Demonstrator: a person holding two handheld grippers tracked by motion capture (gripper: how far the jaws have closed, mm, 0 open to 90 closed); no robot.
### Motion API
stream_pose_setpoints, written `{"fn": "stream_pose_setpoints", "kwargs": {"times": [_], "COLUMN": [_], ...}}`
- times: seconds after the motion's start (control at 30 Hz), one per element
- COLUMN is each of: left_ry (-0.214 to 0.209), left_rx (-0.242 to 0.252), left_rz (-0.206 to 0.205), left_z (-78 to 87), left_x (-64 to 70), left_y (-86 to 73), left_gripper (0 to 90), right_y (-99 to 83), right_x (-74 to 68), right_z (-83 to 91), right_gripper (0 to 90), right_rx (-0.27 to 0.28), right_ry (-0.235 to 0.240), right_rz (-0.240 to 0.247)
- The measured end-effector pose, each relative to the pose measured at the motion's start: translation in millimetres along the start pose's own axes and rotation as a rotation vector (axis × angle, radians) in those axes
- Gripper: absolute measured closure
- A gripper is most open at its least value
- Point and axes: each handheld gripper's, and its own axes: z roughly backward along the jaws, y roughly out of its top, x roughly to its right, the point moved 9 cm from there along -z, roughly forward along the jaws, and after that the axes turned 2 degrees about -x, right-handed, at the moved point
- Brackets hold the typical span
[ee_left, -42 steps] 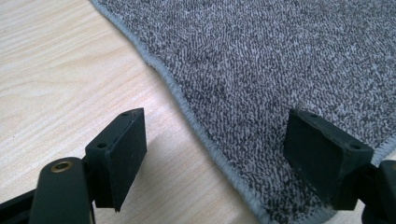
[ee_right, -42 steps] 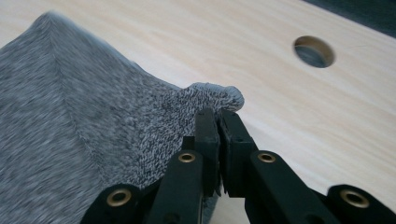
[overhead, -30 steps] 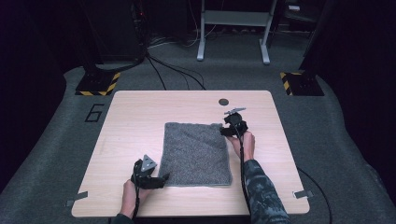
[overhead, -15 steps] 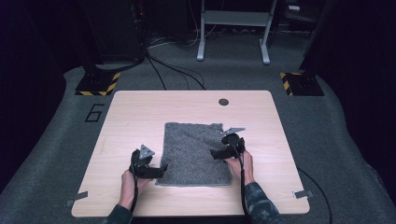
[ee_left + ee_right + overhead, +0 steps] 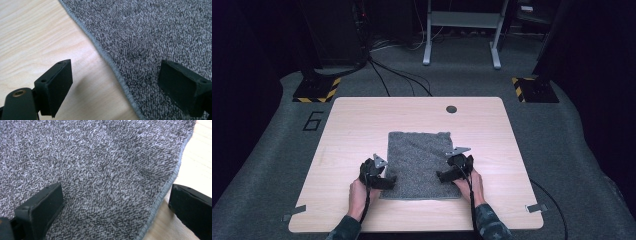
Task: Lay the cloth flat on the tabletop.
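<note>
A grey towel (image 5: 422, 162) lies flat in the middle of the wooden table (image 5: 362, 125). My left gripper (image 5: 384, 181) sits at the towel's near left edge, open. In the left gripper view its jaws straddle the hemmed edge of the towel (image 5: 155, 37), one over wood and one over cloth. My right gripper (image 5: 446, 175) is at the near right edge, open too. The right gripper view has the towel (image 5: 100, 165) between the jaws, with the hem just inside the right jaw.
A small dark round hole (image 5: 451, 109) marks the table's far side. Tape strips (image 5: 537, 207) sit at the near corners. Behind the table are cables, a white frame (image 5: 462, 30) and yellow-black striped bases (image 5: 317, 90) on the grey floor.
The right gripper has come from the towel's far right corner down to its near right edge. The left gripper shifted slightly inward onto the near left edge.
</note>
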Motion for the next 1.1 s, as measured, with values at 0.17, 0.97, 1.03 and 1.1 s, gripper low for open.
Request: {"fn": "stream_pose_setpoints", "kwargs": {"times": [0.17, 0.97, 1.03, 1.1], "left_ry": [-0.024, -0.027, -0.03, -0.036], "left_rx": [0.024, 0.097, 0.095, 0.084], "left_rz": [0.034, 0.066, 0.066, 0.061], "left_z": [1.8, 5.5, 5.6, 6.2], "left_x": [4.6, 6.8, 6.8, 6.9], "left_y": [-5.4, -13.2, -13.3, -13.9], "left_gripper": [11.9, 12.1, 12.2, 11.9], "right_y": [-5.0, -14.2, -14.0, -13.9], "right_x": [4.0, 0.4, 0.4, 0.2], "right_z": [3.3, 10.4, 10.3, 10.3], "right_gripper": [0.0, 0.4, 0.4, 0.3], "right_rx": [0.032, 0.041, 0.042, 0.041], "right_ry": [0.002, -0.015, -0.014, -0.015], "right_rz": [0.002, -0.008, -0.008, -0.013]}}
